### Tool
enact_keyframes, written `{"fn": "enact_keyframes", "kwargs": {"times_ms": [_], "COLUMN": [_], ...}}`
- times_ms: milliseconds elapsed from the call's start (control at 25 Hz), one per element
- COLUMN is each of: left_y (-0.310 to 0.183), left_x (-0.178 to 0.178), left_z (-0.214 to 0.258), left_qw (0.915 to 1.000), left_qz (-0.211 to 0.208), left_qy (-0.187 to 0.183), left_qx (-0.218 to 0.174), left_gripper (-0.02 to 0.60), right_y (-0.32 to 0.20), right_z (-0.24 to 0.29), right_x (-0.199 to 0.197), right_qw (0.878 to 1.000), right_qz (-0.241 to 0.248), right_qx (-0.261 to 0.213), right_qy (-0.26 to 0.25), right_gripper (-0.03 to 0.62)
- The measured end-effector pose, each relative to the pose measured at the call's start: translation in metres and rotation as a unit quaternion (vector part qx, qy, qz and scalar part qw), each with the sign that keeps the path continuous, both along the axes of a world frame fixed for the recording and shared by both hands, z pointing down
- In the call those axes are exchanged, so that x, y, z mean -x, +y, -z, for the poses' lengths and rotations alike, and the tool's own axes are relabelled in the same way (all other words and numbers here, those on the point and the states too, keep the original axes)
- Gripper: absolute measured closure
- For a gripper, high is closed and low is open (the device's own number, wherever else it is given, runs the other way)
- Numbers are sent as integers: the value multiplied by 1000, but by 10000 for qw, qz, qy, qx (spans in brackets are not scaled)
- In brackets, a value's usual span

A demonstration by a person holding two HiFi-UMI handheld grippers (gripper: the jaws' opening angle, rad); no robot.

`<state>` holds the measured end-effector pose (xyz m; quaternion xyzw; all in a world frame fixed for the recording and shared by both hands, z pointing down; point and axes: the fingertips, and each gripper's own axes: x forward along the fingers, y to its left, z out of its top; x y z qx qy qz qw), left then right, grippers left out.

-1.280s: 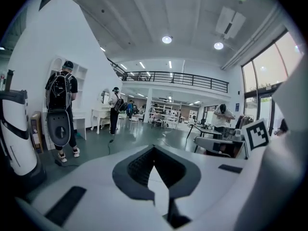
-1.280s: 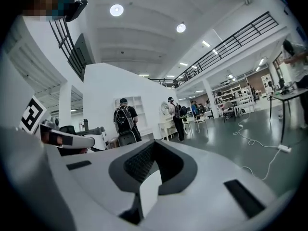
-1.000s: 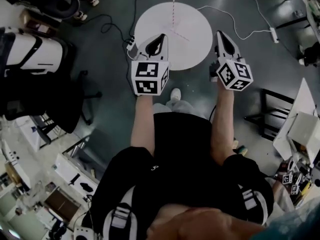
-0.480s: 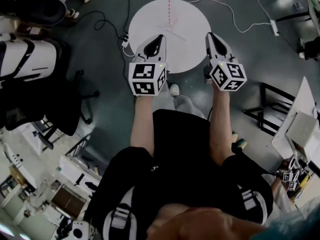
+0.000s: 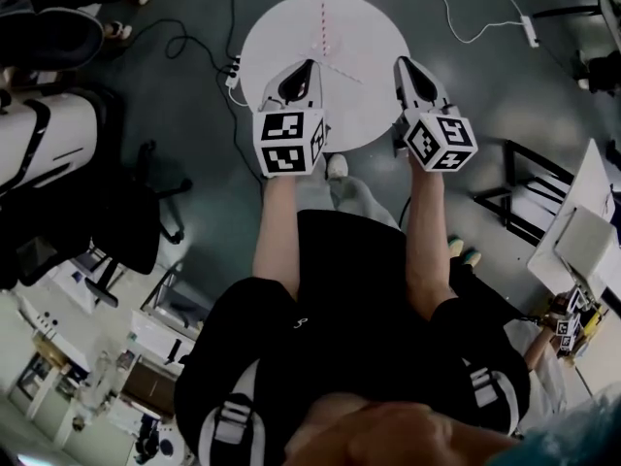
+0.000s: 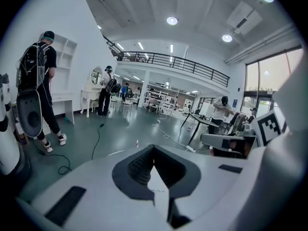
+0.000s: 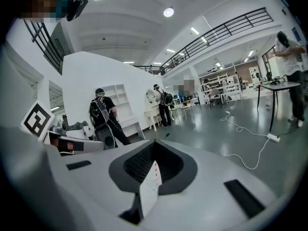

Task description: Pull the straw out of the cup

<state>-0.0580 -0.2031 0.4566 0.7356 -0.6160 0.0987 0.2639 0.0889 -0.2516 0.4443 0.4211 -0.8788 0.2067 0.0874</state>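
Most of the head view is dark grey floor (image 5: 194, 85), with cables (image 5: 456, 13) trailing across it. A round white desk (image 5: 374, 27) stands on it, straight ahead of the person (image 5: 349, 289), who wears black and holds both forearms out toward it. The left gripper (image 5: 311, 65) hangs over the desk's near left edge and the right gripper (image 5: 400, 62) over its near right edge. They are well apart, and each points away from the person with its marker cube nearest the hand. In the left gripper view the jaws are closed, tips meeting, with nothing gripped. In the right gripper view the jaws are likewise together and grip nothing. A white sliver with red marks (image 7: 154, 174) shows low in the slot between them, and what it is cannot be told. The straw (image 5: 323, 27) appears as a thin red-and-white striped line over the desk's far half, ahead of the left gripper and clear of both. From above, whether it stands or lies cannot be told
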Motion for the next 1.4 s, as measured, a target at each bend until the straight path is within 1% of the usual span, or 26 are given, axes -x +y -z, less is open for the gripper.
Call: {"fn": "enact_keyframes", "kwargs": {"times_ms": [120, 240, 360, 440, 480, 560, 640, 880, 1160, 1280, 1400], "left_y": [-17, -34, -49, -58, -62, -69, -75, -86, -99, -109, -122], "left_x": [8, 15, 18, 22, 26, 31, 34, 31, 21, 22, 19], "left_z": [-14, -31, -51, -66, -72, -83, -91, -117, -148, -152, -157], "left_qw": [9997, 9992, 9980, 9972, 9968, 9954, 9944, 9918, 9890, 9893, 9904], "left_qz": [-63, -96, -84, -97, -119, -170, -213, -379, -345, -218, -314], "left_qy": [112, 233, 446, 486, 516, 636, 697, 663, 648, 706, 564], "left_qx": [205, 318, 441, 553, 606, 698, 764, 1028, 1281, 1259, 1222], "left_gripper": [580, 580, 580, 576, 563, 509, 499, 499, 498, 498, 499], "right_y": [-13, -22, -28, -32, -34, -37, -38, -40, -45, -43, -43], "right_z": [-6, -17, -28, -30, -31, -34, -37, -50, -57, -61, -63], "right_x": [10, 19, 23, 27, 29, 31, 31, 31, 28, 24, 16], "right_qw": [9999, 9997, 9991, 9988, 9986, 9981, 9976, 9959, 9942, 9930, 9921], "right_qz": [-32, -42, -36, -43, -54, -89, -119, -230, -306, -361, -431], "right_qx": [83, 197, 315, 349, 361, 397, 452, 660, 764, 844, 871], "right_qy": [51, 140, 270, 353, 392, 453, 501, 580, 686, 738, 796], "right_gripper": [579, 579, 579, 579, 579, 579, 579, 579, 579, 579, 579]}}
